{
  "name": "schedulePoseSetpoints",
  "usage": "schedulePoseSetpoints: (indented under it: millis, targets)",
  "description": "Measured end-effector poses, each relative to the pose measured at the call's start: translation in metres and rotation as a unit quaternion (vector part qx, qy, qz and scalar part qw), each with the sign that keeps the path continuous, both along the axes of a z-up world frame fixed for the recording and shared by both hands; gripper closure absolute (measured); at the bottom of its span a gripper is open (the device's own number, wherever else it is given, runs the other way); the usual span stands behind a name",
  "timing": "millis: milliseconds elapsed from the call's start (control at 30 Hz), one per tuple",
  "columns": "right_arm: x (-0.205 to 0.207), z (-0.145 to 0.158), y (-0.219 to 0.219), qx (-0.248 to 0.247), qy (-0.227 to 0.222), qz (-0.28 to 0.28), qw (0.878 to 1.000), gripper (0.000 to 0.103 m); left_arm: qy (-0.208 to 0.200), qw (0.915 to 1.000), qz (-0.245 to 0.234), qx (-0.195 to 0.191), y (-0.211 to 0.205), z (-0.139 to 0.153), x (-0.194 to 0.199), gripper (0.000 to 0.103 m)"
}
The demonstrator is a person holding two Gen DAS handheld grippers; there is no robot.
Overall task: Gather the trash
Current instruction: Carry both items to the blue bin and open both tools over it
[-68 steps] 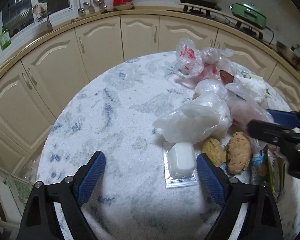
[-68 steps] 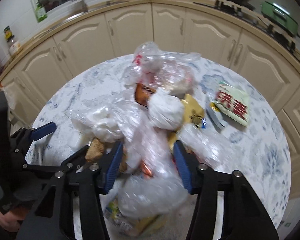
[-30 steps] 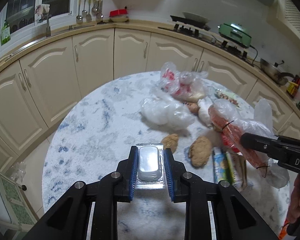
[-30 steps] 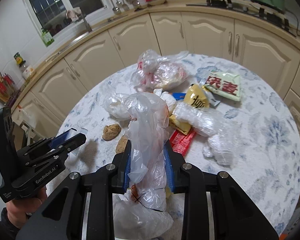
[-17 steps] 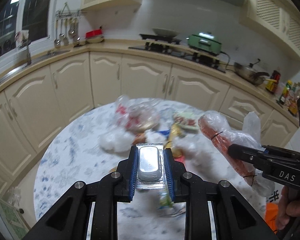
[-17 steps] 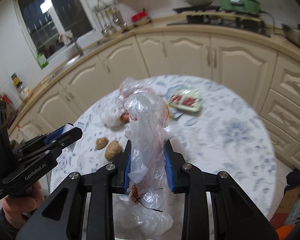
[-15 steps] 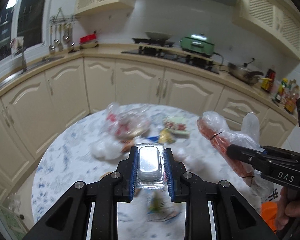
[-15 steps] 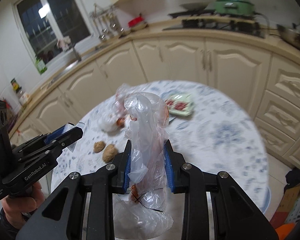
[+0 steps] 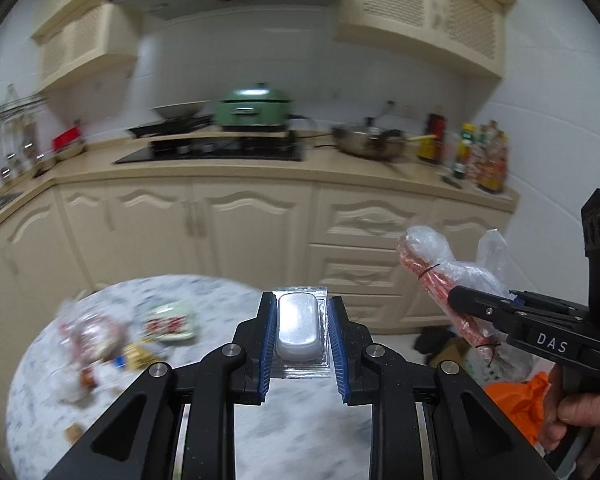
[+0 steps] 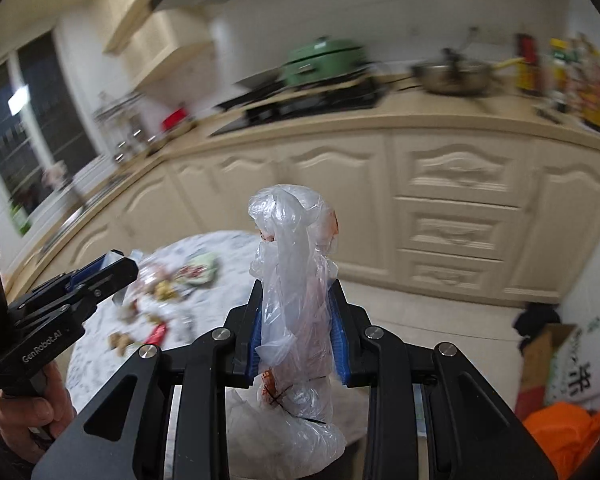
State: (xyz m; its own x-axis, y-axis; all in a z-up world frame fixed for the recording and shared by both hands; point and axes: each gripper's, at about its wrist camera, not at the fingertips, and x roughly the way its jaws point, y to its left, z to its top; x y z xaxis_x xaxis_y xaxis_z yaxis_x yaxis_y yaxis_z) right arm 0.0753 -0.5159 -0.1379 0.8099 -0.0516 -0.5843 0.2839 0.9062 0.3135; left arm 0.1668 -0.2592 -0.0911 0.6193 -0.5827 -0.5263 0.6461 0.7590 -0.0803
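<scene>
My left gripper [image 9: 300, 312] is shut on a clear plastic packet with a white block inside [image 9: 298, 328], held above the round marble table [image 9: 300, 420]. My right gripper [image 10: 296, 312] is shut on a clear plastic bag with red contents [image 10: 296, 280]; the bag hangs below the fingers. In the left wrist view that bag [image 9: 440, 280] and the right gripper [image 9: 480, 304] appear at the right, off the table's edge. More trash [image 9: 132, 340] lies blurred on the table's left side: bags, wrappers, a green packet.
An orange bag [image 10: 568, 432] lies on the floor at lower right, beside a cardboard box [image 10: 540, 356] and a white sack [image 10: 580, 372]. Cream cabinets [image 9: 260, 220] and a counter with a stove, a green pot [image 9: 254, 106] and bottles run behind.
Both grippers have swung right and risen, away from the trash pile toward the floor beside the table. Each keeps its grip on its item. The orange bag has come into view.
</scene>
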Motion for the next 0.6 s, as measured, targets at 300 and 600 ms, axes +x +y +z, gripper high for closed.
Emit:
schedulePoseSetpoints:
  millis: [300, 600]
  targets:
    - [-0.062, -0.019, -0.096, 0.016, 0.016, -0.115, 0.993, 0.074, 0.038, 0.9938, -0.104, 0.004, -0.108, -0.020, 0.003, 0.082]
    - [-0.075, -0.082, -0.157, 0.061, 0.056, -0.157, 0.984, 0.074, 0.089, 0.9823, -0.156, 0.054, -0.194, -0.063, 0.038, 0.082]
